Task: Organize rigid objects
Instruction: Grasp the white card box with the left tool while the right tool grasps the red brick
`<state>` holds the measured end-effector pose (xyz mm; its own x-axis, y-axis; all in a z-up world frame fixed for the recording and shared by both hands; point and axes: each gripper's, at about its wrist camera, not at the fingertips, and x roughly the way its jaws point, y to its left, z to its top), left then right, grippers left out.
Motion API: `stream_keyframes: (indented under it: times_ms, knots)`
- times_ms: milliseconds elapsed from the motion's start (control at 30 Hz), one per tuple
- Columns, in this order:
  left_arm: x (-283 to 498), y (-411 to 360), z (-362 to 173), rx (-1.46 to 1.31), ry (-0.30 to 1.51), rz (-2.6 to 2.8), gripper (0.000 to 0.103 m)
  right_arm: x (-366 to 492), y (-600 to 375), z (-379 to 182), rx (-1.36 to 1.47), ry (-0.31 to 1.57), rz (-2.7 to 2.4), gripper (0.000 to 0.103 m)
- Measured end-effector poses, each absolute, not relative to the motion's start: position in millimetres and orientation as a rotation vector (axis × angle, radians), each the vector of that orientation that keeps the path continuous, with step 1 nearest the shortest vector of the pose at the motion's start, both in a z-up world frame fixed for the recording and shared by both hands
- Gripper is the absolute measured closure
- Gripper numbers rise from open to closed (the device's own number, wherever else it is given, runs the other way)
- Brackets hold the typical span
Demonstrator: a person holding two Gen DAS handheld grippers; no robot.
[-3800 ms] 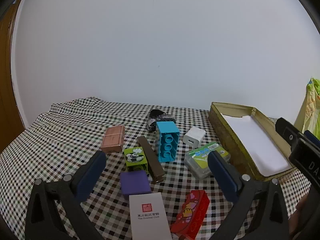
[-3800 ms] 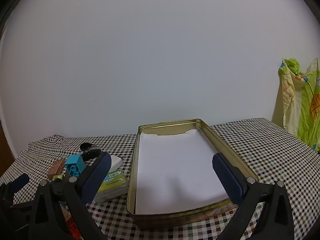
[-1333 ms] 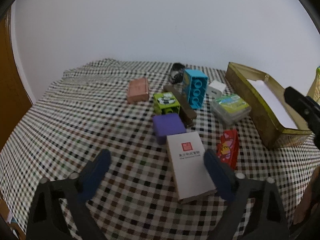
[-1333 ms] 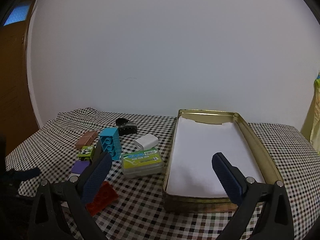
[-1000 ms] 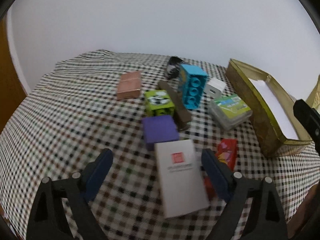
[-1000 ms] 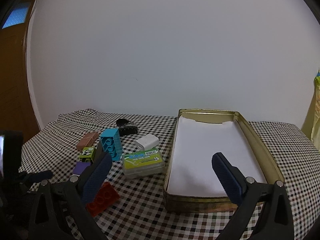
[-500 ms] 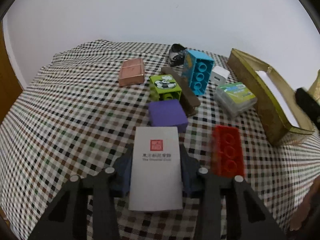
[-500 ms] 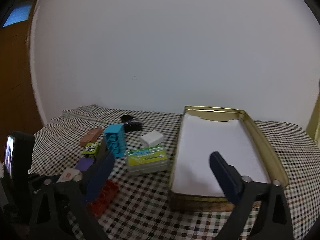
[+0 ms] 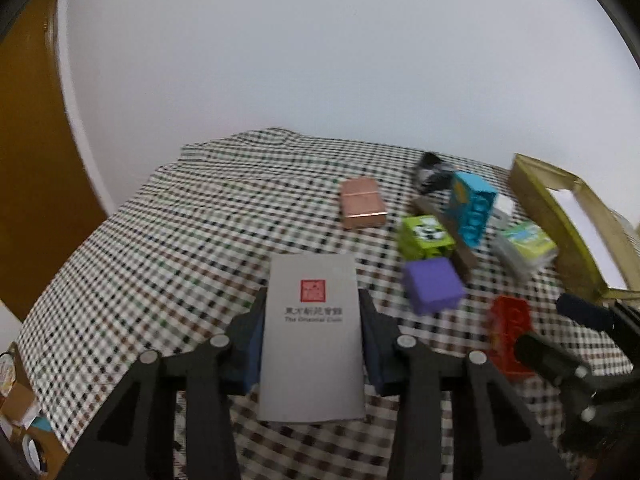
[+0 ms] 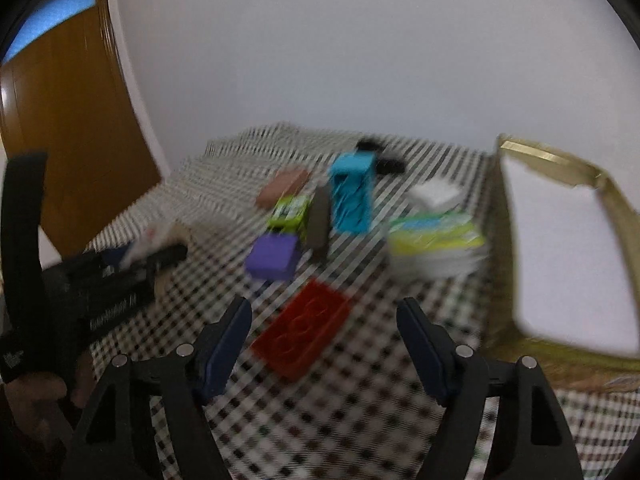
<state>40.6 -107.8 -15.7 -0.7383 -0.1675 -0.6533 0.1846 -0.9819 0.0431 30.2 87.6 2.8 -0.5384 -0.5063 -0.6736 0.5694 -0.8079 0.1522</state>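
Checked tablecloth (image 9: 208,216), plain white wall (image 9: 320,60), brown wooden door (image 10: 72,120) at left

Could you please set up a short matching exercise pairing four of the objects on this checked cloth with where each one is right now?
Things:
1. white box
2. red brick
3. gold tin
4. purple block

Places:
A. lined with white paper
B. ahead of the open right gripper
C. beside the green block
D. clamped in the left gripper

Pairs: 1-D, 2-B, 3-A, 4-C
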Motion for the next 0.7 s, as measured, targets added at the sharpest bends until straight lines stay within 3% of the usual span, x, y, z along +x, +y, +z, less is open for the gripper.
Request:
stream_keyframes:
  times_ms: [167, 333, 367, 500, 700]
  knots:
    - [41.5, -115.8, -18.9, 1.036, 0.024, -2.734, 0.063, 24.0, 69.0, -5.3, 1.095, 0.119, -2.303, 0.026]
    - [45.5, -127.4, -16.5, 1.022, 0.025, -2.705, 0.063, 28.2, 49.0, -15.8, 1.126, 0.283, -2.333, 0.026]
    - [45.3, -128.6, -16.4, 1.022, 0.029, -2.703, 0.063, 31.3, 47.3, -14.7, 1.120, 0.304, -2.338, 0.030]
    - [47.2, -130.3, -14.2, 1.012, 0.030, -2.693, 0.063, 34.0, 49.3, -15.1, 1.097, 0.325, -2.350, 0.068]
    - [48.9, -123.3, -8.0, 0.995, 0.036, -2.710, 0.063, 34.1, 65.5, -6.2, 1.047, 0.254, -2.334, 0.069]
